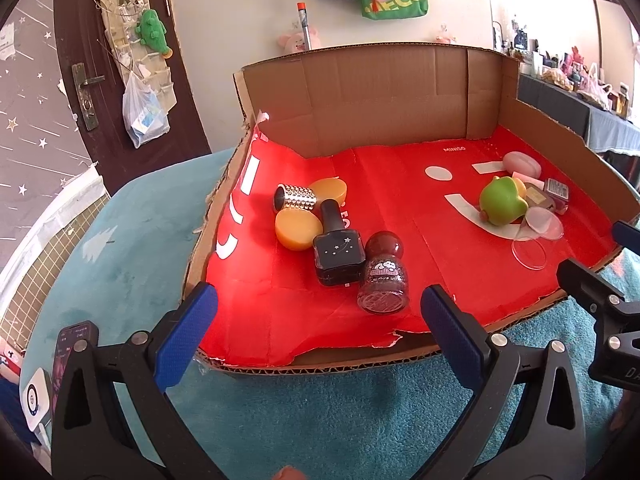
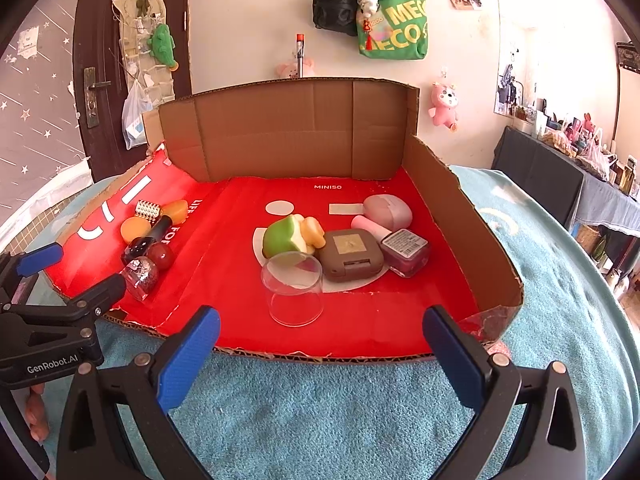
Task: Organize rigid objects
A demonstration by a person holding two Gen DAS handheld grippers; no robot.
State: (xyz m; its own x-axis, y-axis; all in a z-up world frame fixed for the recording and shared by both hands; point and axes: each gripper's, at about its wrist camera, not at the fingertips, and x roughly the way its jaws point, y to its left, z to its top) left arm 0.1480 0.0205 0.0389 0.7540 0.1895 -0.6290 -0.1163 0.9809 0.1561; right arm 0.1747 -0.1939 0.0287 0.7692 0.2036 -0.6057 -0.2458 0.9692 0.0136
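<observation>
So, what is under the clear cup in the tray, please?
Through the clear cup, which stands upside down, only the red liner of the cardboard tray shows. Nothing seems trapped inside it.

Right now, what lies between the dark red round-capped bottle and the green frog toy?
Nothing: in the left wrist view only bare red lining separates the round-capped bottle from the green frog toy.

We see a surface covered in teal fleece blanket [image 2: 304, 412], filling the lower part of both frames. A shallow cardboard tray [image 2: 280, 136] lined in red rests directly on it, centre frame. In the left wrist view, a phone [image 1: 70, 344] lies at lower left on the blanket.
</observation>
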